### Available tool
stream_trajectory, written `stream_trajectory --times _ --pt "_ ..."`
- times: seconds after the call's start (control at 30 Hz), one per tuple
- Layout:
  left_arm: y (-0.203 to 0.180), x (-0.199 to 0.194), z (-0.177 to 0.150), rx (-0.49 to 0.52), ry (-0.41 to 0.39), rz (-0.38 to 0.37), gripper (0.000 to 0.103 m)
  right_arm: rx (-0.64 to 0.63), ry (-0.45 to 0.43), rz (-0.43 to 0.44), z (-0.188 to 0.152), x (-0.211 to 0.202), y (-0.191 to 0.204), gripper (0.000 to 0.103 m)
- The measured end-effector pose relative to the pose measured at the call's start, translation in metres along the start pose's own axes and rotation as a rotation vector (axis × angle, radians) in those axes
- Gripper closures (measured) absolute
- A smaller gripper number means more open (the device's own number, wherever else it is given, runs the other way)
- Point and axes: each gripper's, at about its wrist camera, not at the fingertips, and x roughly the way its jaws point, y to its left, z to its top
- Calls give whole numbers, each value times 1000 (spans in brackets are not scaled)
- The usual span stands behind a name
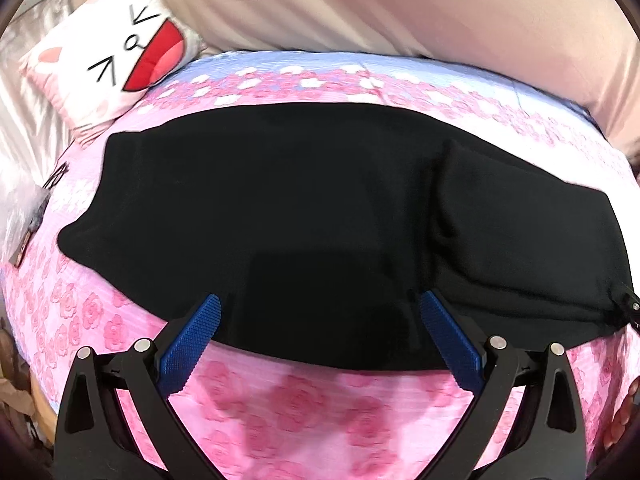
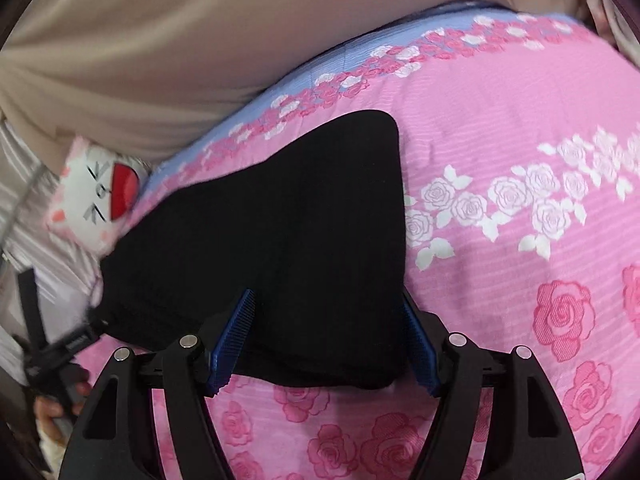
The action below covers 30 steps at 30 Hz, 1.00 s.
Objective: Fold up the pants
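Black pants [image 1: 304,208] lie flat across a pink rose-print bedsheet [image 1: 280,408], with a folded-over layer on their right part. My left gripper [image 1: 320,312] is open, its blue pads [image 1: 204,332] wide apart over the pants' near edge, and nothing is pinched. In the right wrist view the pants [image 2: 288,220] narrow to an end at the far right. My right gripper [image 2: 326,312] is open low over the near right corner. The cloth lies flat between its blue pads [image 2: 236,328] without being squeezed.
A white cat-face cushion [image 1: 120,52] [image 2: 96,196] lies at the far left, beside the pants. A beige quilt [image 1: 380,8] [image 2: 160,40] is bunched along the far side. A clear bag [image 1: 24,208] sits at the left edge. A hand [image 2: 48,408] shows at lower left.
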Motion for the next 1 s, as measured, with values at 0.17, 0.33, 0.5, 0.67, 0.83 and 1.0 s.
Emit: stream_trajectory --times 0.17,0.33,0.5,0.67,0.83,1.0 --pt "-35 -5 -3 93 -5 -1 5 -97 -3 -116 -2 -2 17 53" --pt "-56 -14 -9 162 -38 23 5 -121 -9 -172 -5 -3 23 54" --pt "-64 -10 -15 188 -14 28 5 -158 -16 -223 -5 -2 29 54" --pt "-64 -10 -15 195 -12 28 5 -164 -11 -231 -4 -4 29 54" --pt "-66 -13 -16 203 -20 29 5 -162 -11 -230 -4 -5 29 53" --pt "-64 -13 -16 201 -17 28 5 -159 -14 -235 -5 -4 31 52"
